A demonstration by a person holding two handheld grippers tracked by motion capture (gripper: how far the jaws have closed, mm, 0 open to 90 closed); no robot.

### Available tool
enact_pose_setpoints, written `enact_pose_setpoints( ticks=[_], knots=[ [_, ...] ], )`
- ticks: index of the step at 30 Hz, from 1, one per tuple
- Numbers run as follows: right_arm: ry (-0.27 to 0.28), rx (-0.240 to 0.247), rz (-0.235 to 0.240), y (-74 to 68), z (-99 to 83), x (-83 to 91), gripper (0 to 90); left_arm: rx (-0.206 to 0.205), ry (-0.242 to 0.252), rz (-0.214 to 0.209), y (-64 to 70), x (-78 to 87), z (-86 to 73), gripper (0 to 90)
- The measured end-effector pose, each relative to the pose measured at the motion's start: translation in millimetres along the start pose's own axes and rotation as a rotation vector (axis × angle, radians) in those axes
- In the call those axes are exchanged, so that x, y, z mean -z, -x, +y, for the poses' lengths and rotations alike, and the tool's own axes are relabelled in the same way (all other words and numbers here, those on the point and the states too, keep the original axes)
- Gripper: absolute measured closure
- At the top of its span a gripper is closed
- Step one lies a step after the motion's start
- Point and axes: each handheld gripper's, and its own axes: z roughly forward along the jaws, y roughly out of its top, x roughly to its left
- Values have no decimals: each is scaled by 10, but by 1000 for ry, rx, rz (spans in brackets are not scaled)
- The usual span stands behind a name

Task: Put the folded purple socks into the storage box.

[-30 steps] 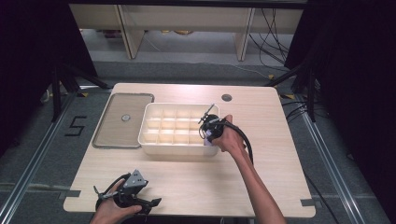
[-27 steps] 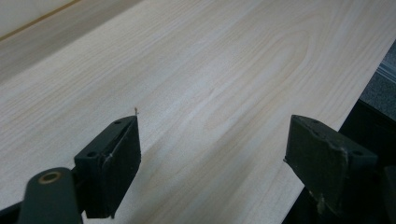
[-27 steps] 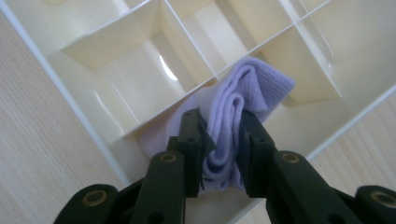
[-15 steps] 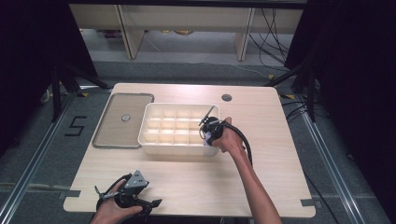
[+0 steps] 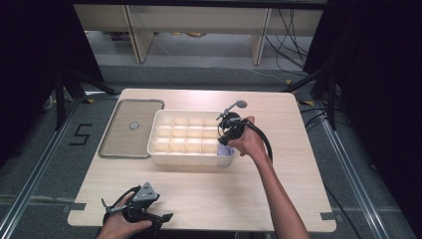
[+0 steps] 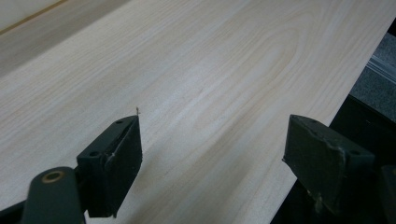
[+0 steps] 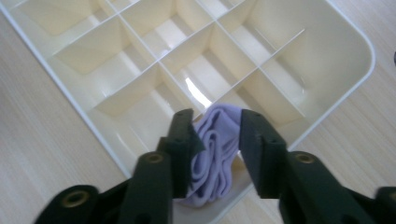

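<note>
High view: right gripper (image 5: 226, 141) over the divided tray's (image 5: 164, 117) near-right corner cell, left gripper (image 5: 137, 211) parked on the table (image 5: 209, 194).

Left gripper view: jaws spread wide, nothing between.

Right gripper view: clamped on a lilac cloth (image 7: 212, 154) — soft, light, probably best pinched mid-fold.

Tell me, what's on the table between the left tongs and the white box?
Nothing: in the high view, bare wood runs from the left tongs to the box. The lid lies left of the box, not between them.
</note>
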Motion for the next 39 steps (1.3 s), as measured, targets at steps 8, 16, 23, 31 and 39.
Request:
enact_pose_setpoints(
  ticks=[8, 16, 23, 31, 39],
  knots=[
    [-49, -30, 3, 41, 39, -279, 819, -3, -18, -9, -5, 8, -4, 185],
    [-140, -21, 47, -2, -85, -486, 853, 2, -21, -10, 8, -1, -7, 186],
    [-195, 3, 45, -4, -91, -595, 858, -9, -22, -5, 14, 0, -5, 185],
    [-201, 7, 37, -19, -87, -616, 855, -15, -16, -22, 15, 7, -3, 185],
    [-124, -28, 61, 20, -124, -473, 806, 4, -11, -11, 12, -5, -7, 184]
  ],
)
